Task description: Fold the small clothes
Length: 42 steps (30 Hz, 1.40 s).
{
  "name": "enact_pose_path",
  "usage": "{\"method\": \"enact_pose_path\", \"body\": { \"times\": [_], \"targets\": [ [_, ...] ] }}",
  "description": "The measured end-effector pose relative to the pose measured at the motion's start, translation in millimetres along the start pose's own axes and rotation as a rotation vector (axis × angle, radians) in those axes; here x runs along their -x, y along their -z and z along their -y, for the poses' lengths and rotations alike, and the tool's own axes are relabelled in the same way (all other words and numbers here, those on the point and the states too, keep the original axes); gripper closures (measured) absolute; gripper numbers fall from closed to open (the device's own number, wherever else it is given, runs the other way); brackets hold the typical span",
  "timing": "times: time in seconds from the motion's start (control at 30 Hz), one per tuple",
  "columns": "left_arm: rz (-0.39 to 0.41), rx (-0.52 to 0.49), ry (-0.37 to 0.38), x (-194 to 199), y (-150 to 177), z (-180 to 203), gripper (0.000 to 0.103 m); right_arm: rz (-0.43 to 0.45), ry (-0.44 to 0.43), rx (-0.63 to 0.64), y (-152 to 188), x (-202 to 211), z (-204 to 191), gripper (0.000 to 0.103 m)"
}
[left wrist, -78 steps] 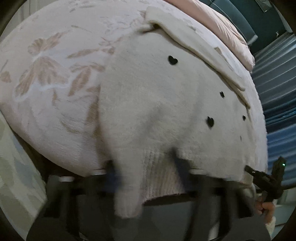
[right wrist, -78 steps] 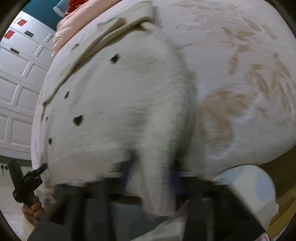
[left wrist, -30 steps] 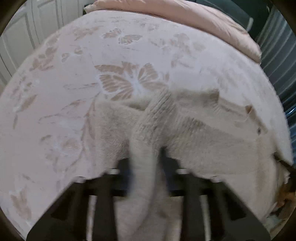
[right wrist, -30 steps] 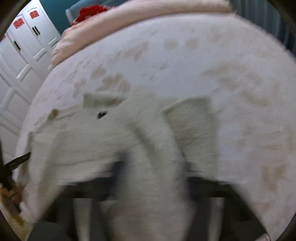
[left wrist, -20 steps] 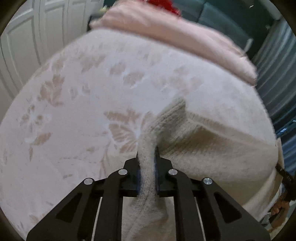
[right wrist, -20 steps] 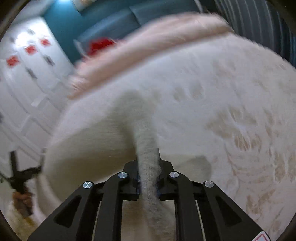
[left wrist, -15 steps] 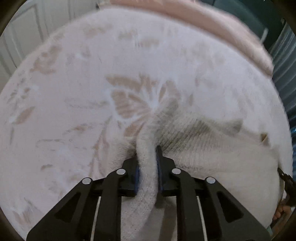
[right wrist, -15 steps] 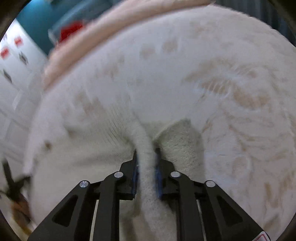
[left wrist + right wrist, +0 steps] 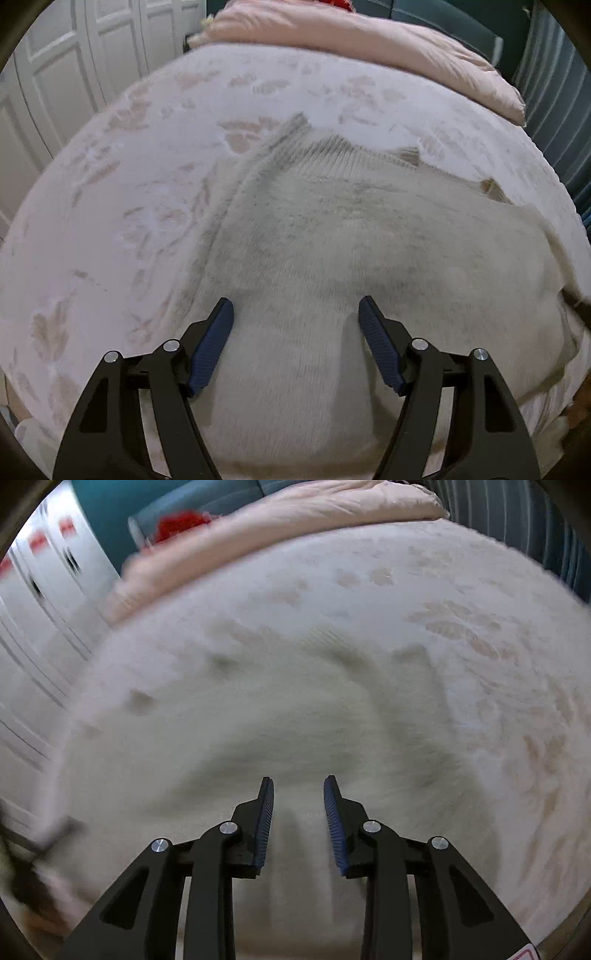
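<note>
The cream sweater is laid on the bed, folded over on itself, with its ribbed hem turned toward the far side, away from both tools. Half a second ago a bunched ridge of the knit was clamped in each tool; now the left tool is spread wide, with nothing between its blue pads, and the right tool is parted more narrowly, also with no cloth held. The fabric has thus been released by both, and it lies directly ahead of and beneath the fingertips.

From this it is judged that a lengthwise fold, bottom edge carried up over the body, has just been laid down and let go. The right wrist view is smeared by motion, so finer detail of the sweater cannot be made out there. In the left wrist view the far hem is seen lying unevenly, with a small corner sticking up to the far right of the tool. A pink duvet is bunched at the far end of the bed, well beyond the garment. Smoothing, or a further fold across, is probably what remains.
</note>
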<state>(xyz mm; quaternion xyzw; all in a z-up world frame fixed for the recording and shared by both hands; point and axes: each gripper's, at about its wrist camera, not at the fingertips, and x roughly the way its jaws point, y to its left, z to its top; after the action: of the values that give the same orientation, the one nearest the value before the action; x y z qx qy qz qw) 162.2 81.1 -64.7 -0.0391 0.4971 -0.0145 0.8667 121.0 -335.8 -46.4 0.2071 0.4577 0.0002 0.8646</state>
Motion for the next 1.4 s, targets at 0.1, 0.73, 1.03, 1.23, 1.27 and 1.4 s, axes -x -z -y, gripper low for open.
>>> {"method": "enact_pose_path", "body": {
  "times": [0.1,0.73,1.03,1.23,1.27,1.4],
  "targets": [
    [-0.002,0.022,0.006,3,5,-3,0.033,0.026,-0.058,0.132,6,22,-48,0.074],
    [0.003,-0.065,-0.075,5,16,8,0.032,-0.029,0.174,0.006,14,-1,4,0.09],
    [-0.006,-0.09,-0.117,2,19,13,0.029,-0.044,0.287,-0.073,18,1,85,0.102],
    [-0.003,-0.055,-0.096,13,19,8,0.029,0.005,0.257,-0.089,7,14,65,0.089],
    [0.015,-0.021,-0.069,22,19,2,0.028,0.019,0.215,-0.073,6,23,48,0.089],
    [0.076,0.213,0.033,54,32,-39,0.011,0.039,0.074,0.099,9,34,-31,0.089]
  ]
}}
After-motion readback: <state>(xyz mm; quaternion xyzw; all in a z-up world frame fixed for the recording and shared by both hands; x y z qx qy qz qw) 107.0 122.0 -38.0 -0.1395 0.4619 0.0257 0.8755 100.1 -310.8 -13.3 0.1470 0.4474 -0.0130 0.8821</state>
